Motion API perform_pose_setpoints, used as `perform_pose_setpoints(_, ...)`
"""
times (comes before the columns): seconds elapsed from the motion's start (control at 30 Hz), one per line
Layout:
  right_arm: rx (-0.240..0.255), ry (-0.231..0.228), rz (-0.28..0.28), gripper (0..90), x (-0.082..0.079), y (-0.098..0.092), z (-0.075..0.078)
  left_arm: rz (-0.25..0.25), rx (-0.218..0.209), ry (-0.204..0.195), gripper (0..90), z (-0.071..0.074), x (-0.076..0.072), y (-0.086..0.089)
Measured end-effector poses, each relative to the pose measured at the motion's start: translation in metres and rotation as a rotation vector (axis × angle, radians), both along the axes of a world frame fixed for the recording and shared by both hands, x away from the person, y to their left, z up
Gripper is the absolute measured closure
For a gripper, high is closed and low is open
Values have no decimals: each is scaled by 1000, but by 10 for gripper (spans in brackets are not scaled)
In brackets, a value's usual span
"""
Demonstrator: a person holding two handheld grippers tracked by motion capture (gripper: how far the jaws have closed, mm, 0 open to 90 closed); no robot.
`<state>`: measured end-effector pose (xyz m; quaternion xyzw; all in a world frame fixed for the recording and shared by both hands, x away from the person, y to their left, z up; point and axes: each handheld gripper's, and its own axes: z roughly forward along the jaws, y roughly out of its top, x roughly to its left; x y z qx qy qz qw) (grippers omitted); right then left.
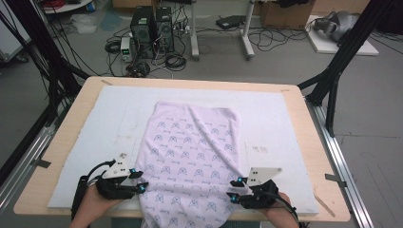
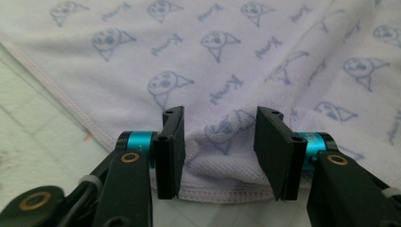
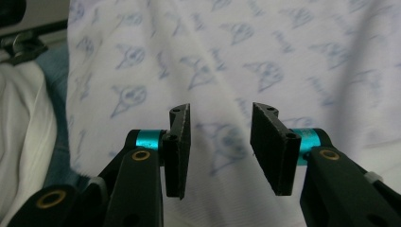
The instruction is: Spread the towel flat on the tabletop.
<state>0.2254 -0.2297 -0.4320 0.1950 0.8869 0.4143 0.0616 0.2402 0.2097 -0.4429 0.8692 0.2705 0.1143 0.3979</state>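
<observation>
The work in hand looks like the handling of a pale lilac printed towel (image 1: 190, 156) on the white mat (image 1: 95, 142) that covers the counter (image 1: 62, 156), and the step seems to be a let-go or a re-grip at the towel's near end. The left gripper (image 1: 138, 180) sits at the towel's left hem, the right gripper (image 1: 233, 188) at its right hem, each near the mat's front edge. In the left gripper view the jaws stand apart around a bunched hump of towel hem (image 2: 220, 146), the pads not pressing on it. In the right gripper view the right gripper (image 3: 220, 146) also stands parted, with cloth behind the gap and nothing pinched.

The next move probably calls for both grippers to close squarely on the hems at matching points, so the cloth lifts evenly.

The towel's long axis runs from the mat's front edge toward its far edge; its near end hangs over the front edge, its far end lies near the mat's middle.
</observation>
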Motion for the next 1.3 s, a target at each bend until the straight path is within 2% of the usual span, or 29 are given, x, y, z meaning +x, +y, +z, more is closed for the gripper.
perform_pose_setpoints(0.03,-23,15,7,605,-2,3,-4,3,11,-21,600,0,-1,-1)
perform_pose_setpoints(0.1,-62,16,17,687,-2,8,-11,-10,22,-31,739,1,0,-4)
perform_pose_setpoints(0.17,-46,20,12,830,-1,9,-12,-11,23,-36,818,2,1,-6)
perform_pose_setpoints(0.2,-52,15,16,851,0,10,-12,-11,21,-35,831,3,1,-6)
perform_pose_setpoints(0.27,-56,1,23,860,1,13,-8,-6,9,-47,839,7,2,-7)
perform_pose_setpoints(0.4,-25,-42,12,863,7,17,9,32,-22,-68,840,18,8,-6)
perform_pose_setpoints(0.47,-29,-70,11,863,13,23,18,54,-24,-78,841,21,13,-6)
perform_pose_setpoints(0.53,-45,-79,14,863,21,34,24,65,-26,-81,841,21,16,-7)
perform_pose_setpoints(0.67,-96,-55,30,862,41,59,17,90,-29,-63,842,17,25,-11)
perform_pose_setpoints(0.8,-170,-26,46,860,56,79,0,68,-8,-42,831,9,28,-19)
perform_pose_setpoints(0.87,-146,-14,44,843,57,77,0,67,-16,-42,797,9,28,-18)
perform_pose_setpoints(0.97,-100,-28,31,762,52,67,6,80,-46,-41,707,14,26,-12)
perform_pose_setpoints(1.07,-27,-61,2,728,39,49,17,94,-53,-55,654,18,21,-6)
perform_pose_setpoints(1.13,1,-65,-12,719,30,37,19,105,-60,-57,622,19,18,-1)
perform_pose_setpoints(1.23,-1,-59,-21,685,17,27,17,118,-60,-55,608,18,15,6)
perform_pose_setpoints(1.3,-19,-26,-20,659,8,25,9,120,-54,-51,602,17,15,7)
